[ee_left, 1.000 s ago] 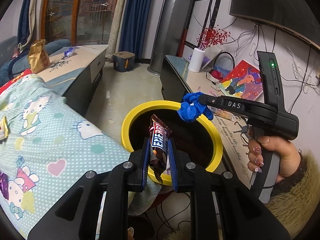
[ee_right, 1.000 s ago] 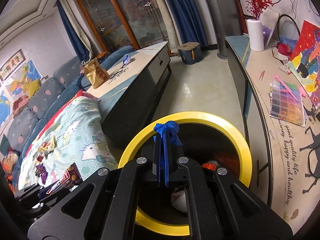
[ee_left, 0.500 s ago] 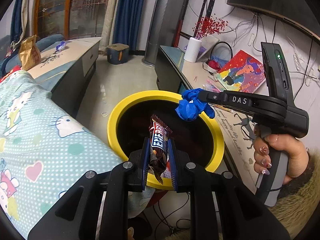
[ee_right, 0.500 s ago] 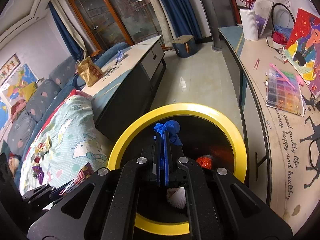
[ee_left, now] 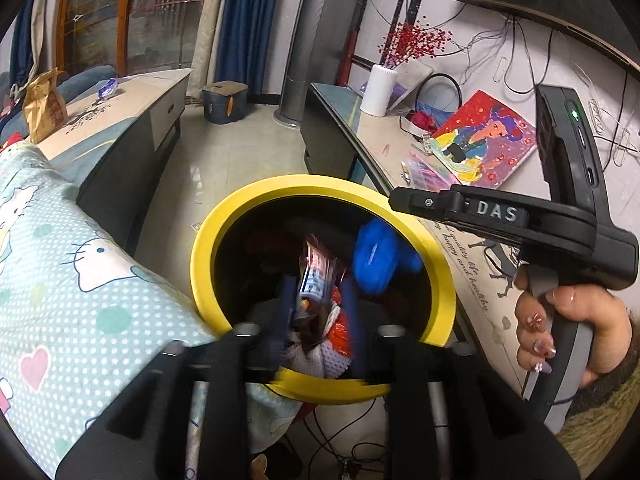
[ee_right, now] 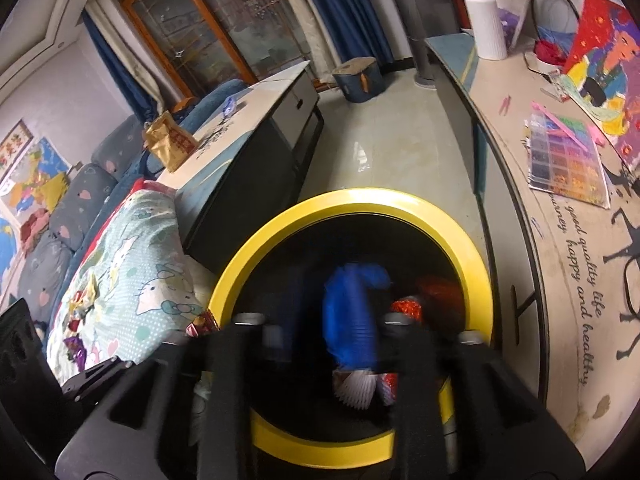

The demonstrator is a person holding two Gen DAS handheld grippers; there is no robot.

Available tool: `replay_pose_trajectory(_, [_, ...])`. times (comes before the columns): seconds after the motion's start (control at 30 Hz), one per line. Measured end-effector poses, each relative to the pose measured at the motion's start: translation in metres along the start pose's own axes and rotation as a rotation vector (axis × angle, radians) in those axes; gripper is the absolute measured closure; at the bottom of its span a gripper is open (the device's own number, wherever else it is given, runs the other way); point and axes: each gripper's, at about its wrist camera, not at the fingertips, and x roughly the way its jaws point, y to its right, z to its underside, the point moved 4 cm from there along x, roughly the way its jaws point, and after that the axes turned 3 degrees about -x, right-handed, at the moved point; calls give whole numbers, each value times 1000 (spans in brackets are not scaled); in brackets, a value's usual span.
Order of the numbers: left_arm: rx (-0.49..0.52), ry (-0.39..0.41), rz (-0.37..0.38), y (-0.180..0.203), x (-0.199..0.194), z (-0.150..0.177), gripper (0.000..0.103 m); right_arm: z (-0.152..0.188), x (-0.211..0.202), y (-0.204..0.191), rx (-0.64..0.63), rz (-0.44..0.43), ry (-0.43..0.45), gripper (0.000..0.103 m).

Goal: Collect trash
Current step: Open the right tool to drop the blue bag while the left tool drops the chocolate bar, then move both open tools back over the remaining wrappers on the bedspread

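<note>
"DAS" on right hand-held gripper, "happy and healthy" on sideboard

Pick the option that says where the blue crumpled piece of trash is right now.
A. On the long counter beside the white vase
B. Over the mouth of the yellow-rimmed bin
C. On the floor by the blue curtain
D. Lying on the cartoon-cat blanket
B: the blue crumpled piece, blurred as if dropping, shows inside the ring of the yellow-rimmed bin, below the right gripper, whose jaws are opening.
</note>
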Motion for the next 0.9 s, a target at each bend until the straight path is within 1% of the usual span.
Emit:
replay_pose_trajectory(0.03, [-3,5,1,-1,-2,0,41,0,0,1,2,7,4,66])
replay_pose_trajectory(0.07, [-4,12,2,-1,-4,-1,31,0,-1,1,3,13,7,63])
replay_pose_trajectory(0.1, [-2,23,1,0,-8,-1,27,-1,-2,0,0,21,12,59])
replay_pose_trajectory(0.17, [14,50,-8,2,-16,-2,10,-2,-5,-2,-5,36,29,58])
replay_pose_trajectory(0.23, [25,72,-16,3,-26,-3,9,-3,-8,-7,-18,38,41,57])
replay_pose_trajectory(0.3, [21,97,-42,-2,-37,-3,9,-5,-11,-13,-37,33,56,52])
replay_pose_trajectory(0.37, [5,113,-49,-6,-45,-4,8,-5,-15,-22,-62,26,75,49])
replay_pose_trajectory(0.5, [-15,157,-100,-19,-66,-4,8,-7,-21,-36,-102,13,97,49])
replay_pose_trajectory(0.67, [-85,196,-193,-50,-93,1,8,-6,-26,-57,-153,-20,107,49])
replay_pose_trajectory(0.73, [-119,214,-213,-61,-105,2,8,-5,-27,-66,-175,-38,108,49])
replay_pose_trajectory(0.9, [-168,264,-273,-84,-130,2,8,1,-30,-89,-234,-75,110,49])
